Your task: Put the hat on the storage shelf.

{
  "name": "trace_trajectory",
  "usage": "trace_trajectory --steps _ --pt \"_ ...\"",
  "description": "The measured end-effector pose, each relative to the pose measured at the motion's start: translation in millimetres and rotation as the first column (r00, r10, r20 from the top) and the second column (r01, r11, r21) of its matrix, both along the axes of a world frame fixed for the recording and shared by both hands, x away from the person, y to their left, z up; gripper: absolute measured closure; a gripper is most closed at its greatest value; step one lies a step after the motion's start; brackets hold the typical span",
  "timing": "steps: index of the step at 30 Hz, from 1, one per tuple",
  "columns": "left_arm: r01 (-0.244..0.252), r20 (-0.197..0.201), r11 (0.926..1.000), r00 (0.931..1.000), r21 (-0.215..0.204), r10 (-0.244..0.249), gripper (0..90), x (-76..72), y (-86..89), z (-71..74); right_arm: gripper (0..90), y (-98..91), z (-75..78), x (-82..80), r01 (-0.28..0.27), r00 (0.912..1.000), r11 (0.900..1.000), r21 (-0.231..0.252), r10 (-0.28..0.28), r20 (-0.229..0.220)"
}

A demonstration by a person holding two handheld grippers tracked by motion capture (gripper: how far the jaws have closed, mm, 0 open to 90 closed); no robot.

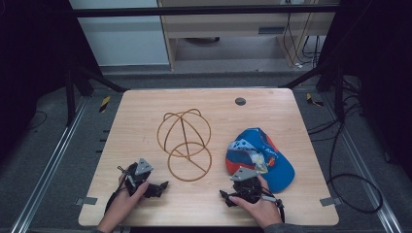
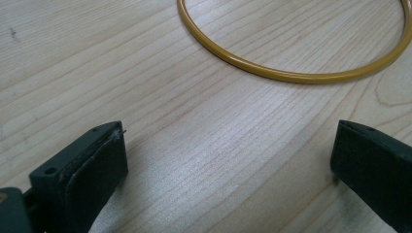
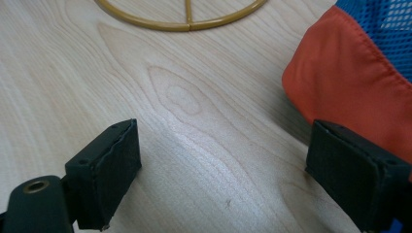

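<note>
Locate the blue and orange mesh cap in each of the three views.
High view: the blue and orange mesh cap lies at right of centre, beside the gold wire-frame stand, just ahead of the right gripper.
Left gripper view: not in it.
Right gripper view: at the upper right edge.
Shared landmark: the stand's gold ring.

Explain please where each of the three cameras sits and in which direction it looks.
High view: above the person's side, looking forward and down on the table; both hands, left gripper and right gripper show.
Left gripper view: rides on the left gripper, looking along its open jaws at the wire stand.
Right gripper view: rides on the right gripper, jaws open, facing the stand and the cap.
Shared: all three show the stand's ring on the wood.
</note>
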State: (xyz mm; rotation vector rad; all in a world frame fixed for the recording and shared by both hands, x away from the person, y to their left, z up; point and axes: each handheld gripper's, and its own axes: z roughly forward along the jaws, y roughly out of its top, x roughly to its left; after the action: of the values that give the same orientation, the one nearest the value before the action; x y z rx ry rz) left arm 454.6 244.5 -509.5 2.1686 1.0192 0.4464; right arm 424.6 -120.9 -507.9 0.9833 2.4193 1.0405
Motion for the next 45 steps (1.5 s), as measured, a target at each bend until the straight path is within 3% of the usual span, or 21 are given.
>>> trace_trajectory --steps 2,6,12,16,18,20,24,32,39,45 --pt "0.0 0.0 1.0 1.0 0.0 0.0 0.0 0.0 0.0 0.0 12.7 -3.4 4.3 -2.1 0.003 0.9999 0.9996 0.028 -0.003 -0.011" --pt "0.0 0.0 1.0 1.0 0.0 0.0 0.0 0.0 0.0 0.0 12.6 -14.6 14.7 -12.7 0.021 0.9997 0.9989 0.041 -0.021 0.009" --pt "-0.003 0.0 1.0 1.0 0.0 0.003 0.0 -0.4 -0.2 0.0 13.0 -45.6 30.1 -23.1 0.075 0.9964 0.9929 0.092 -0.078 0.031" --pt "-0.004 -0.001 1.0 1.0 0.002 0.004 0.0 -0.4 -0.2 0.1 12.8 -64.6 40.4 -26.5 0.138 0.987 0.9839 0.113 -0.146 0.067" --pt "-0.003 0.0 1.0 1.0 0.0 0.003 0.0 -0.4 -0.2 0.0 12.9 -79.2 49.2 -27.6 0.185 0.9765 0.9757 0.119 -0.196 0.091" --pt "-0.004 0.0 1.0 1.0 0.0 0.004 0.0 -0.5 -0.3 0.0 12.9 -83.9 51.8 -27.8 0.196 0.9737 0.9737 0.115 -0.208 0.094" --pt "-0.006 -0.001 1.0 1.0 0.002 0.006 0.0 -0.6 -0.4 0.1 14.2 -99.4 60.4 -28.5 0.224 0.968 0.9707 0.087 -0.232 0.096" --pt "-0.007 0.0 1.0 1.0 0.003 0.007 0.0 -0.7 -0.4 0.2 15.6 -122.7 78.9 -19.0 0.269 0.9625 0.9629 -0.015 -0.269 0.036" --pt "-0.008 -0.001 1.0 1.0 0.002 0.008 0.0 -0.9 -0.5 0.1 19.3 -130.7 99.8 2.8 0.249 0.9681 0.9602 -0.126 -0.251 0.004" --pt "-0.008 0.0 1.0 1.0 0.003 0.008 0.0 -0.8 -0.5 0.2 25.8 -130.2 112.8 19.9 0.212 0.9748 0.9632 -0.166 -0.22 -0.036"
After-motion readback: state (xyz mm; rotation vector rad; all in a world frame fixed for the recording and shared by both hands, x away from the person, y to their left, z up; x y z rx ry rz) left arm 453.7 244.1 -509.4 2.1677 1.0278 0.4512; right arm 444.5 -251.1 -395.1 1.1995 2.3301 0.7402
